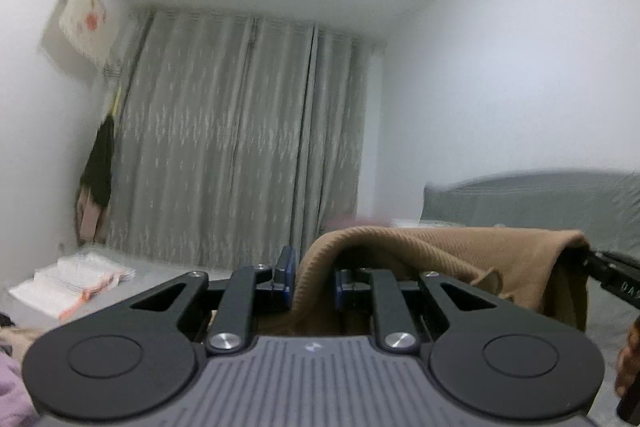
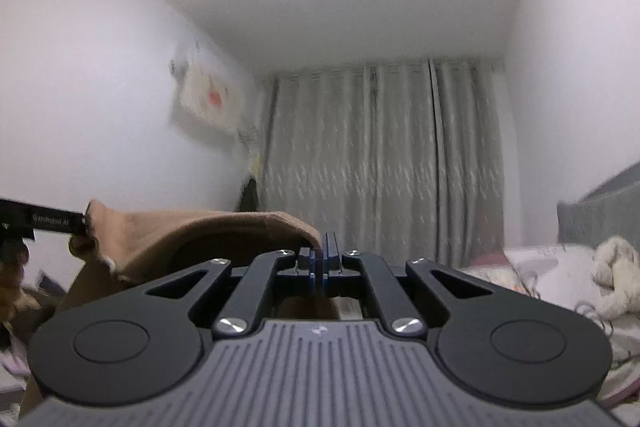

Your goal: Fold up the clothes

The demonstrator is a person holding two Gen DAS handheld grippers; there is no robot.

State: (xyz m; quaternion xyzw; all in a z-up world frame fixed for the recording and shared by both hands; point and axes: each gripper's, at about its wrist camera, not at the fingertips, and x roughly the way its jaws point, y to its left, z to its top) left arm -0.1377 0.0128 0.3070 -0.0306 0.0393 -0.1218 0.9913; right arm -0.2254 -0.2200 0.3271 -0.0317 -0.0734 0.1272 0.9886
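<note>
A: Tan knit, the sweater (image 1: 440, 251) hangs in the air between both tools, above the bed (image 1: 540, 195).

B: Why so high?

A: Likely to let it drop flat. The left gripper (image 1: 314, 281) and right gripper (image 2: 320, 259) each pinch its top edge.

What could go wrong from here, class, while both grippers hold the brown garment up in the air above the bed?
1. The left gripper has a thick bunch of the brown garment between fingers that stand apart; the cloth might slip out.
2. The right gripper seems to pinch only a thin edge, which could pull free under tension.
3. The cloth sags between the two holds, so it may land creased on the bed.
</note>
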